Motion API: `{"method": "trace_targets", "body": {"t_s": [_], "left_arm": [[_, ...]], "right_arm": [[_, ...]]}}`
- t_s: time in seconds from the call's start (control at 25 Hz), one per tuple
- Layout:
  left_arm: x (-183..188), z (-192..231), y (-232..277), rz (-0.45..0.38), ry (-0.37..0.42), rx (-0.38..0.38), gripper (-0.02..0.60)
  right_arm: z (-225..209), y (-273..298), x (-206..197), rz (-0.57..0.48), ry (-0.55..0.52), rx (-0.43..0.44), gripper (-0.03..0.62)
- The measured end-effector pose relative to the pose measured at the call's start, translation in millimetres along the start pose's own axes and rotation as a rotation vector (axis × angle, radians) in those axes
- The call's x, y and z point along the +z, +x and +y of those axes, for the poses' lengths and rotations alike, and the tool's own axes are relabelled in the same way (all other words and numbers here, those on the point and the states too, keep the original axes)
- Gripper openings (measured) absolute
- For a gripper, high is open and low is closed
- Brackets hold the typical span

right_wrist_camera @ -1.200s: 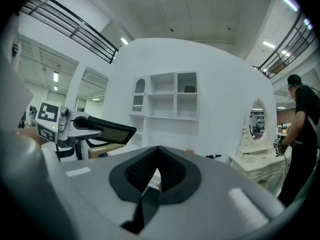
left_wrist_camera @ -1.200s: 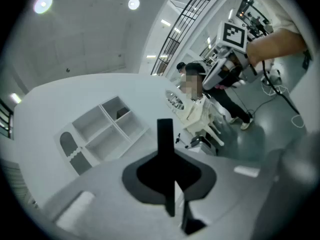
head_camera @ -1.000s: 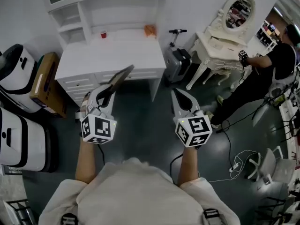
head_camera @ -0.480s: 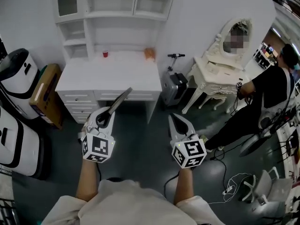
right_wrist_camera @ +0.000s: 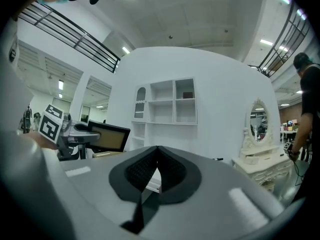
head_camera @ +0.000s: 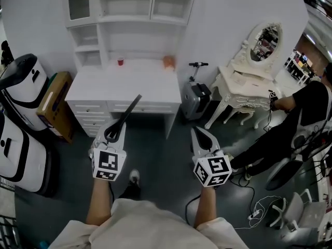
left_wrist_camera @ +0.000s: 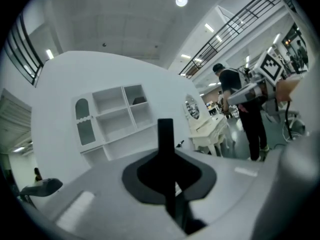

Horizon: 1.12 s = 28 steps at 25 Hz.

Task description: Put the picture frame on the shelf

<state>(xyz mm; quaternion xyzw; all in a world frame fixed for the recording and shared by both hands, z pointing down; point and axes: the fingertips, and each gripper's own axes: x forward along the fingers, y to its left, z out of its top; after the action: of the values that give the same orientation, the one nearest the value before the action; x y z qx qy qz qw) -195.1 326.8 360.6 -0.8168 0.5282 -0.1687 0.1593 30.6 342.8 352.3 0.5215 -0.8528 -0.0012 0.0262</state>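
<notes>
One picture frame [head_camera: 129, 111], now edge-on

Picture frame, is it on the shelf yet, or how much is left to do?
Not yet. Done: the picture frame is picked up, clamped edge-on by the left gripper. In hand: it is held in the air in front of the white desk. Left: reach the shelf above the desk and set it there. The right gripper is shut and empty.
</notes>
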Motion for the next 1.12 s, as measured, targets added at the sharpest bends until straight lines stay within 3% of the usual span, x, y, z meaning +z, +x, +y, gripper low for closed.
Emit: {"method": "trace_targets", "body": {"t_s": [0.36,0.72,1.12], "left_arm": [[-3.4,-10.4,31.6,-0.019,0.029,-0.051,0.020],[-7.8,4.1,91.2,-0.017,0.073,-0.057,0.020],[-16.9,29.6,164.7,-0.013,0.078,-0.079,0.020]], "right_arm": [[-23.9,20.5,1.6,-0.012,0.013,-0.022,0.003],[-57.8,68.8,-16.2,0.023,0.069,-0.008,0.003],[-89.5,137.3,-13.6,0.020,0.063,-0.003,0.003]]}}
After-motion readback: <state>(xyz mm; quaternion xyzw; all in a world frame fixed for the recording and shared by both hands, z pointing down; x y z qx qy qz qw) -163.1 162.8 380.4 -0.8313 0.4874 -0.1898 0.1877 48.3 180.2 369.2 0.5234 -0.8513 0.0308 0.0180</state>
